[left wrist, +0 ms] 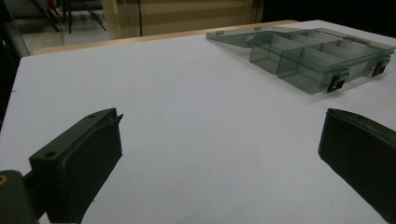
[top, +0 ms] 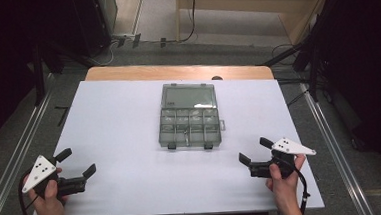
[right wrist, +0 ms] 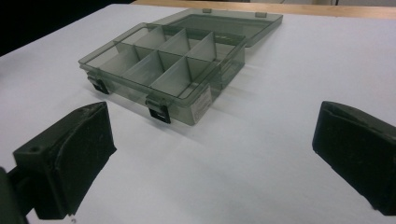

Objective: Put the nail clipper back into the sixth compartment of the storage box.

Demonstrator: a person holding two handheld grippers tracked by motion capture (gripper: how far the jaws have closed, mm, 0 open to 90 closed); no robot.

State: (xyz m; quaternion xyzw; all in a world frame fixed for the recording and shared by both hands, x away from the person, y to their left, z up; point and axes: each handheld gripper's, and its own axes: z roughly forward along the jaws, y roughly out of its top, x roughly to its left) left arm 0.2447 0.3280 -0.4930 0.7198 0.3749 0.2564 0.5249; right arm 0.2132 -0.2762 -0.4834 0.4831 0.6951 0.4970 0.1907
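Observation:
A smoky clear plastic organiser box [top: 189,122] lies in the middle of the white table, its lid [top: 188,96] folded back flat on the far side. Dividers split it into several compartments, and two black latches sit on its near edge. The box also appears in the left gripper view [left wrist: 317,58] and the right gripper view [right wrist: 163,65]. My left gripper [top: 76,163] is held near the front left corner, open and holding nothing. Held near the front right, my right gripper [top: 254,151] is open too, with nothing between its jaws.
The white sheet [top: 130,141] covers a wooden table whose bare far edge [top: 176,71] shows behind it. Metal rails [top: 16,153] run along both sides on the floor, and dark stands and cables sit beyond the table.

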